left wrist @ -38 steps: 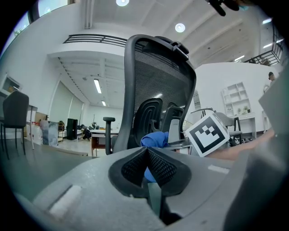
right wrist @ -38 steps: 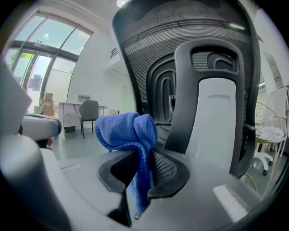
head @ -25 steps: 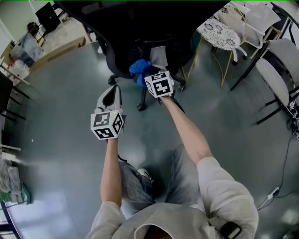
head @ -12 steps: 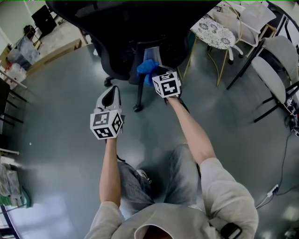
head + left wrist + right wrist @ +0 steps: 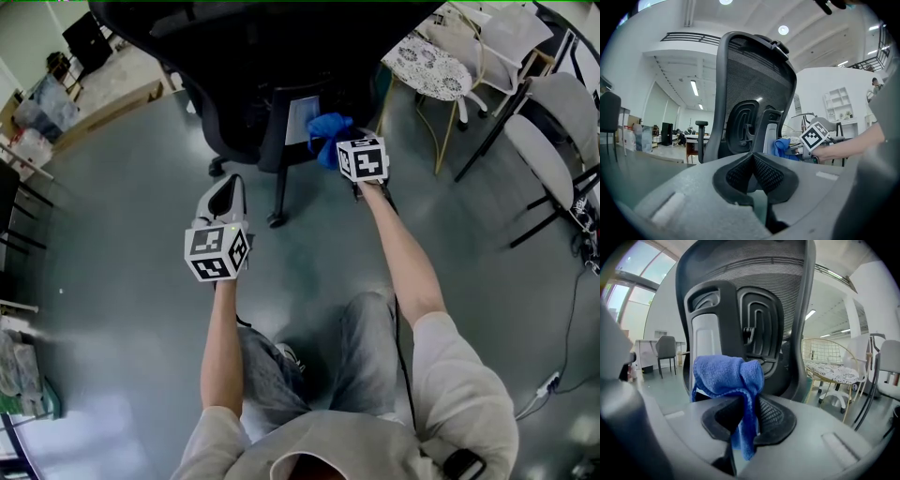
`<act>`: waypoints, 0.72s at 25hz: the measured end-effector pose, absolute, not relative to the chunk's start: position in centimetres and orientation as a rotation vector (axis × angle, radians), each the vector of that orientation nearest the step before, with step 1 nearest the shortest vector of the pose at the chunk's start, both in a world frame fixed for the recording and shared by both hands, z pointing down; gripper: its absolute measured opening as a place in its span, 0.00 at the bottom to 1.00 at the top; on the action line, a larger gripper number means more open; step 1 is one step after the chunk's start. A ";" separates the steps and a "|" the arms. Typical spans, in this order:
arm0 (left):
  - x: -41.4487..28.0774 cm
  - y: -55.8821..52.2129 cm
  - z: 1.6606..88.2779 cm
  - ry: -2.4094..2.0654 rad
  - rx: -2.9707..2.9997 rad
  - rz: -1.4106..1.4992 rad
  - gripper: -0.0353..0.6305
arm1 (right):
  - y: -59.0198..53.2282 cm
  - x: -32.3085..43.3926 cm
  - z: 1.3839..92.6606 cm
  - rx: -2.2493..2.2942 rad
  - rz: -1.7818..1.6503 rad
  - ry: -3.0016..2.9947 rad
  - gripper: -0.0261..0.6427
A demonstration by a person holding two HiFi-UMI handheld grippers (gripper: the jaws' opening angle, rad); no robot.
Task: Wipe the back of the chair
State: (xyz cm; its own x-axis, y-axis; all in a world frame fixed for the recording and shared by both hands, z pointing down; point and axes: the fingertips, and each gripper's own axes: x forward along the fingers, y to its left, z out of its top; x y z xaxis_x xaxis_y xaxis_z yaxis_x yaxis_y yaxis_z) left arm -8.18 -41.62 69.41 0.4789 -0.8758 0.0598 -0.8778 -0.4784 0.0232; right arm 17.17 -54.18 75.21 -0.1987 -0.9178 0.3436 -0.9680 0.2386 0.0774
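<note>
A black mesh office chair (image 5: 272, 56) stands with its back towards me; its backrest (image 5: 759, 291) with a grey lumbar bracket (image 5: 705, 341) fills the right gripper view. My right gripper (image 5: 345, 142) is shut on a blue cloth (image 5: 729, 380), held against the lower right part of the chair back (image 5: 323, 122). The cloth (image 5: 328, 131) bunches in front of the jaws. My left gripper (image 5: 223, 195) hangs lower and to the left, away from the chair, shut with nothing in it (image 5: 752, 171). The left gripper view shows the chair back (image 5: 754, 93) and the cloth (image 5: 783, 146) from the side.
A wire-frame chair with a patterned cushion (image 5: 433, 67) stands right of the office chair, with grey chairs (image 5: 553, 141) beyond it. The chair's wheeled base (image 5: 277, 216) sits on the grey floor. A cable and power strip (image 5: 548, 386) lie at lower right. Desks (image 5: 103, 84) stand at left.
My right gripper has carried the blue cloth to the right across the lower chair back. The left gripper has stayed almost still.
</note>
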 end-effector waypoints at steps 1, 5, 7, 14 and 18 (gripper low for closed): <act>-8.2 -41.6 69.4 -1.576 2.656 0.061 0.06 | -54.4 17.9 75.4 1.757 0.233 -2.184 0.14; -8.6 -41.7 69.5 -1.582 2.648 0.066 0.06 | -55.3 19.7 75.9 1.796 0.277 -2.136 0.14; -8.7 -41.6 69.7 -1.584 2.646 0.072 0.06 | -55.0 20.4 75.9 1.812 0.280 -2.111 0.14; -8.5 -41.5 69.5 -1.588 2.644 0.079 0.06 | -53.8 21.0 75.6 1.806 0.229 -2.134 0.14; -8.1 -41.3 69.8 -1.576 2.645 0.091 0.06 | -51.8 20.6 74.3 1.809 0.190 -2.193 0.14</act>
